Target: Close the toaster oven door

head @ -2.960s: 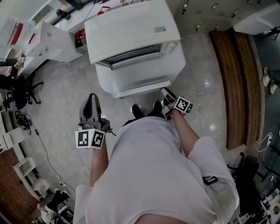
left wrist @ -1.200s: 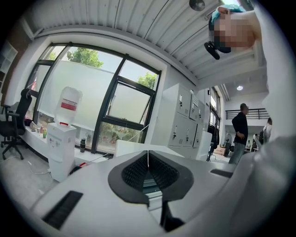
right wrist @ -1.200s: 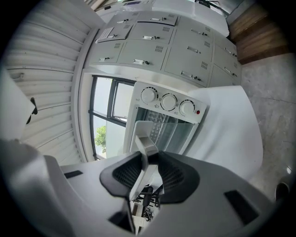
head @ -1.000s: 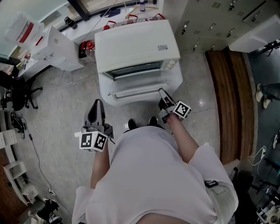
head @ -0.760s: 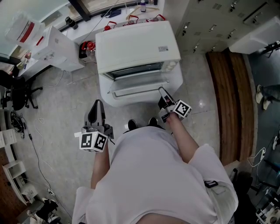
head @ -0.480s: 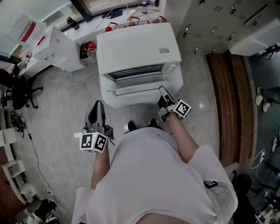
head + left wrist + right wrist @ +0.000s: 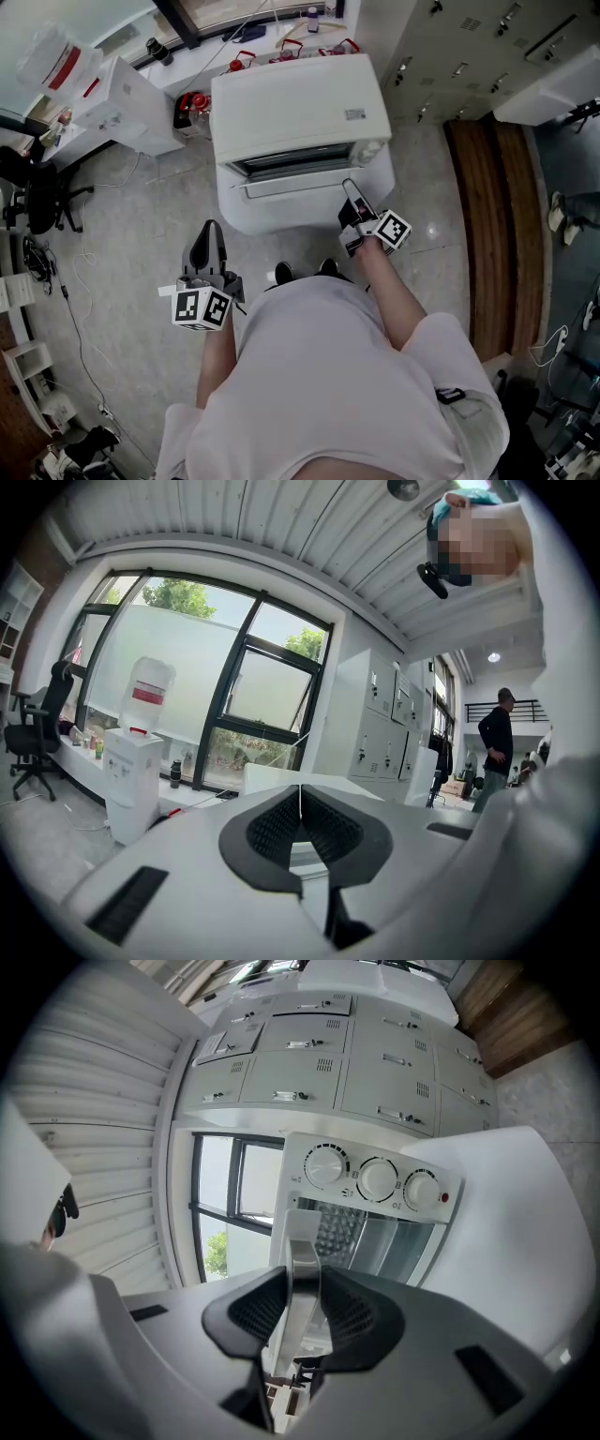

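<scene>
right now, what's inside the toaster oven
Past the part-open door of the toaster oven, only a metal mesh shows. The door and right gripper cover the rest of the inside.

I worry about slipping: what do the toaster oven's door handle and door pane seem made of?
Silvery bar door handle: likely polished metal, smooth, with streaky reflections. Clear door pane: probably glass, glossy and see-through, the wire rack showing behind it.
</scene>
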`<state>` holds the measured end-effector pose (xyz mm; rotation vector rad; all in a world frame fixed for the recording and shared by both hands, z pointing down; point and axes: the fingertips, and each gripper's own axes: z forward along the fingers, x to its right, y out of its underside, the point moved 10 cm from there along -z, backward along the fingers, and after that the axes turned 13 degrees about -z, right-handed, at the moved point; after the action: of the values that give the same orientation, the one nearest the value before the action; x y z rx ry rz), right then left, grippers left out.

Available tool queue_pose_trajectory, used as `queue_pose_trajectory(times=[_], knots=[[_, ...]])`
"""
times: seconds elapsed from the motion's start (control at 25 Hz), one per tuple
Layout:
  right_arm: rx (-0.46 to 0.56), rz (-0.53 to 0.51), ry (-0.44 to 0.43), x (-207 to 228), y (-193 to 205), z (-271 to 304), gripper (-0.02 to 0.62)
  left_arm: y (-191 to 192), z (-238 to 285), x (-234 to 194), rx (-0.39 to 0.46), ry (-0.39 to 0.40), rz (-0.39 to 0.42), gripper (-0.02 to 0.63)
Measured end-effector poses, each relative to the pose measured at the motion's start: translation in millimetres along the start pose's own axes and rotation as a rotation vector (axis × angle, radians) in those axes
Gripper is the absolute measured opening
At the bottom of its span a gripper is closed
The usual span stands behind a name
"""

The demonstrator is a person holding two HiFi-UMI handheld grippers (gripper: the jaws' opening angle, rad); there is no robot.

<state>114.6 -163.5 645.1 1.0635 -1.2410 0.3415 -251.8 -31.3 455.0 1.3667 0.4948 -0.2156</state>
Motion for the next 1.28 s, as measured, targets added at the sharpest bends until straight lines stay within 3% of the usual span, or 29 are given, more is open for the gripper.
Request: queue_pose_trajectory(times=[0.4,1.28], knots=[[0.044,0.049,-0.032,-1,-11,23,0.121,0,2,-5,0.007,-0.014,-0.003,0.021],[0.051,0.022,-0.05,0,-31,56,0.129,-4,11,-6,0.025,-0.035,0.002,0.021]])
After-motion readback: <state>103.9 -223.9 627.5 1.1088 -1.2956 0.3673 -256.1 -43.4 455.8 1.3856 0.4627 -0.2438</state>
